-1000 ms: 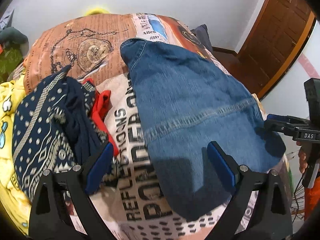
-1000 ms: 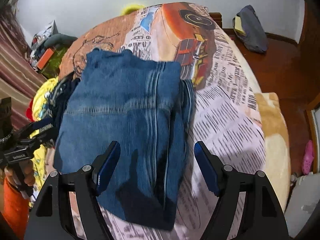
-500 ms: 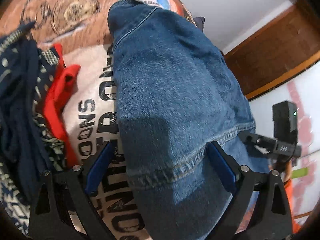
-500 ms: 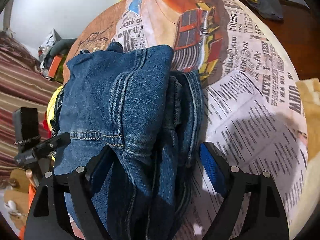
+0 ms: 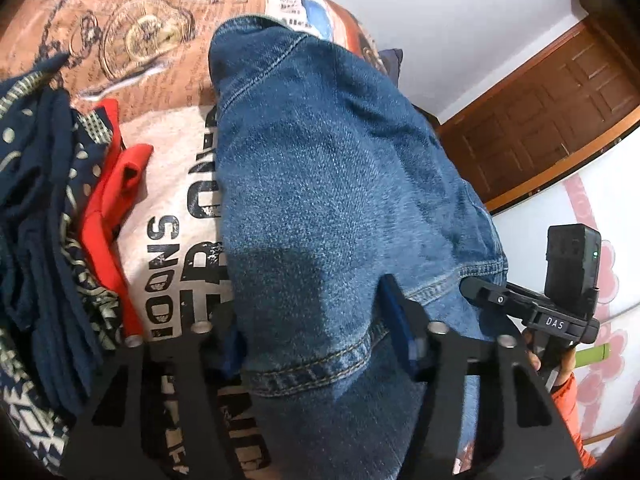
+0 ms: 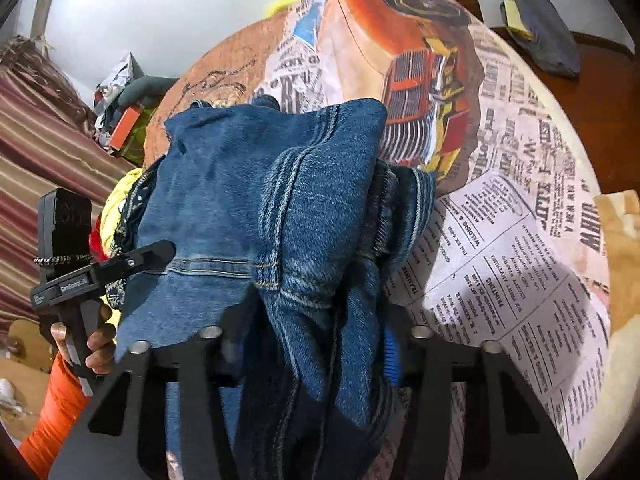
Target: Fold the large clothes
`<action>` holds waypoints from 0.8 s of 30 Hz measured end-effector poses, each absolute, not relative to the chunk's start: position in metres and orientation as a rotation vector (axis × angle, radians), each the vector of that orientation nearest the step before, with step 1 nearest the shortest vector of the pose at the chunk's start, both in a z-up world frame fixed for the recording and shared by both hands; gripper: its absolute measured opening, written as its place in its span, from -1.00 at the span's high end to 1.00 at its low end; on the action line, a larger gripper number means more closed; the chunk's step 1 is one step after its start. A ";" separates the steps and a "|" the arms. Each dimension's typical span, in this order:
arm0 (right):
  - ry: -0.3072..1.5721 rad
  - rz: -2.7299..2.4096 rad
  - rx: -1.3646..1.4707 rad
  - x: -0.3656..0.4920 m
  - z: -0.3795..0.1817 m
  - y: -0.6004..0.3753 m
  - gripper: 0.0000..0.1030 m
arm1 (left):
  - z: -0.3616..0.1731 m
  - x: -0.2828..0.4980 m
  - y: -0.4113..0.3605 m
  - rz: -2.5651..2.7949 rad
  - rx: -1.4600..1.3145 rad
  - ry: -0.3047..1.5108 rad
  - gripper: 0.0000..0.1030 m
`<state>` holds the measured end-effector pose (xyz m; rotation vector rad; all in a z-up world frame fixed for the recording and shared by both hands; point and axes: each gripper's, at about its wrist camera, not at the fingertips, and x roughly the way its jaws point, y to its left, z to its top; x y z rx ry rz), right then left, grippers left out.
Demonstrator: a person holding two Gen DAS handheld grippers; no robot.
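Observation:
Folded blue jeans (image 5: 332, 184) lie lengthwise on the printed bedspread (image 5: 172, 200). My left gripper (image 5: 312, 344) is shut on the near hem of the jeans, the denim bunched between its fingers. My right gripper (image 6: 316, 344) is shut on the jeans (image 6: 256, 200) at their other near corner, where thick seams bunch up. Each gripper shows in the other's view: the right gripper (image 5: 532, 308) at the jeans' right edge, the left gripper (image 6: 104, 268) at their left edge.
A pile of navy patterned and red clothes (image 5: 60, 208) lies left of the jeans. The newsprint bedspread (image 6: 520, 240) stretches to the right. A wooden door (image 5: 552, 120) stands beyond the bed. A grey cloth (image 6: 540, 20) lies on the floor.
Both grippers moved down to the near end of the jeans and closed on the denim. They were open above the jeans a second ago.

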<state>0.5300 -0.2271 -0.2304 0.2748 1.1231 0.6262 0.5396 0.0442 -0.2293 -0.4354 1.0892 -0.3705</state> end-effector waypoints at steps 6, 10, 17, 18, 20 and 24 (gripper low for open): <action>1.061 0.611 0.227 0.514 -0.204 -0.219 0.47 | -0.192 0.516 0.028 -0.383 -0.352 1.045 0.27; 1.036 0.612 0.212 0.503 -0.186 -0.208 0.49 | -0.165 0.496 0.028 -0.382 -0.299 1.001 0.31; 0.951 0.649 0.197 0.487 -0.140 -0.183 0.49 | -0.113 0.463 0.068 -0.376 -0.330 0.907 0.31; 0.939 0.655 0.192 0.484 -0.134 -0.178 0.49 | -0.107 0.459 0.075 -0.374 -0.334 0.893 0.31; 0.910 0.675 0.185 0.480 -0.119 -0.163 0.49 | -0.093 0.451 0.092 -0.366 -0.344 0.862 0.31; 0.868 0.722 0.180 0.475 -0.099 -0.132 0.49 | -0.071 0.438 0.128 -0.340 -0.355 0.810 0.31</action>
